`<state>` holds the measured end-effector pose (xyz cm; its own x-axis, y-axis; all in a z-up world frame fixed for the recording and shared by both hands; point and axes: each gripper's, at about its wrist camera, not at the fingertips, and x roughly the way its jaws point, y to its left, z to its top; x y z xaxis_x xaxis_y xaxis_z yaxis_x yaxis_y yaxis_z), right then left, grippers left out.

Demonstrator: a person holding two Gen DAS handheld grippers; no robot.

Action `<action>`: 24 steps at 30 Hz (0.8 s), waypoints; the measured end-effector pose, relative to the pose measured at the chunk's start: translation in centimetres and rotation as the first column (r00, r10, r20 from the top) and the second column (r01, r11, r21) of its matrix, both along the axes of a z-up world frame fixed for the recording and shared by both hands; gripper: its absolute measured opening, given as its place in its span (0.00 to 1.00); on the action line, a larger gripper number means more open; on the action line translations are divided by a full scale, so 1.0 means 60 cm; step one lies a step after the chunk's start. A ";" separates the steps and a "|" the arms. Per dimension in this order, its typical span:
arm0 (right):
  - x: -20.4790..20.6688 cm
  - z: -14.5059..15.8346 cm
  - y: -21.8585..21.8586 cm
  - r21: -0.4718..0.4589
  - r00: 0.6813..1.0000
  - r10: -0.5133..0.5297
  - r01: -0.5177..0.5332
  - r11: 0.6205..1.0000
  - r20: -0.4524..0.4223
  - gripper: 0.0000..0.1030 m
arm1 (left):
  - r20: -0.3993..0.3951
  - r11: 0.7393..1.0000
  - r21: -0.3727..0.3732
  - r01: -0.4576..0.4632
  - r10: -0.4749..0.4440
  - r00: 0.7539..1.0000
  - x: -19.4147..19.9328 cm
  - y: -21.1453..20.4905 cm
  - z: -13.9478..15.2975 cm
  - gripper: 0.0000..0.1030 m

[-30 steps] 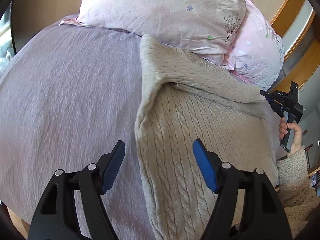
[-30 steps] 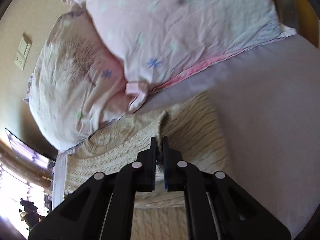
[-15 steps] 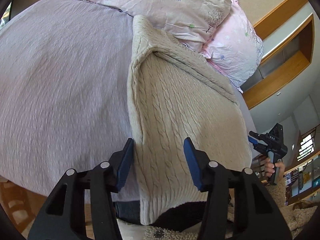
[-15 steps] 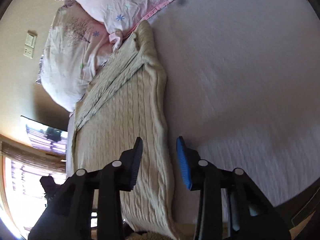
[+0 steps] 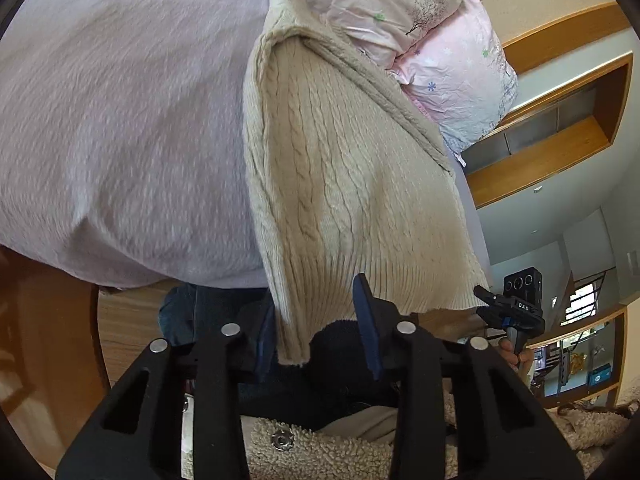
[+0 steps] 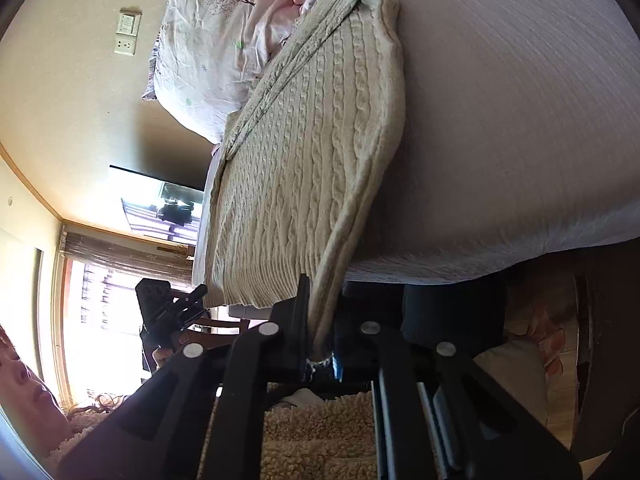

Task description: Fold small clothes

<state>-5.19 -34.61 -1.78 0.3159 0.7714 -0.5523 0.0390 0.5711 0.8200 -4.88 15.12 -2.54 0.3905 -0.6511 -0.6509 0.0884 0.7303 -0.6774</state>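
Sweater [image 5: 340,168], cable-knit and beige, lies lengthwise on the bed [image 5: 120,120], its ribbed hem hanging past the mattress edge. The left gripper [image 5: 316,332] straddles one hem corner, fingers spread; the right gripper [image 6: 320,320] pinches the other, seemingly readying a fold toward the pillows [image 5: 400,4].

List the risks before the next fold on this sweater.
1. The left gripper is open around one hem corner of the sweater, while the right gripper looks closed on the other. Lifting now would likely raise one side only and skew the fold.
2. The hem hangs past the edge of the bed, so the knit may slide off if released.
3. The folded-in sleeve by the pillows may flop open when pulled.
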 end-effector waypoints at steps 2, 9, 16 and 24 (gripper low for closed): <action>0.005 0.011 0.001 0.009 1.000 -0.002 0.002 1.000 0.027 0.08 | -0.012 0.999 -0.031 -0.013 0.013 1.000 0.001 0.001 -0.009 0.13; 0.075 0.127 -0.023 0.053 0.959 -0.084 0.072 0.996 0.272 0.08 | 0.121 0.982 -0.188 -0.024 0.048 0.992 0.059 0.015 0.086 0.08; 0.310 0.174 -0.069 0.157 0.878 -0.292 0.250 0.955 0.380 0.08 | 0.272 0.953 -0.219 -0.211 0.268 0.924 0.302 0.034 0.189 0.08; 0.531 0.025 -0.064 0.064 0.894 -0.436 0.431 0.900 0.106 0.08 | 0.081 0.927 -0.116 -0.356 0.366 0.927 0.533 0.008 0.086 0.08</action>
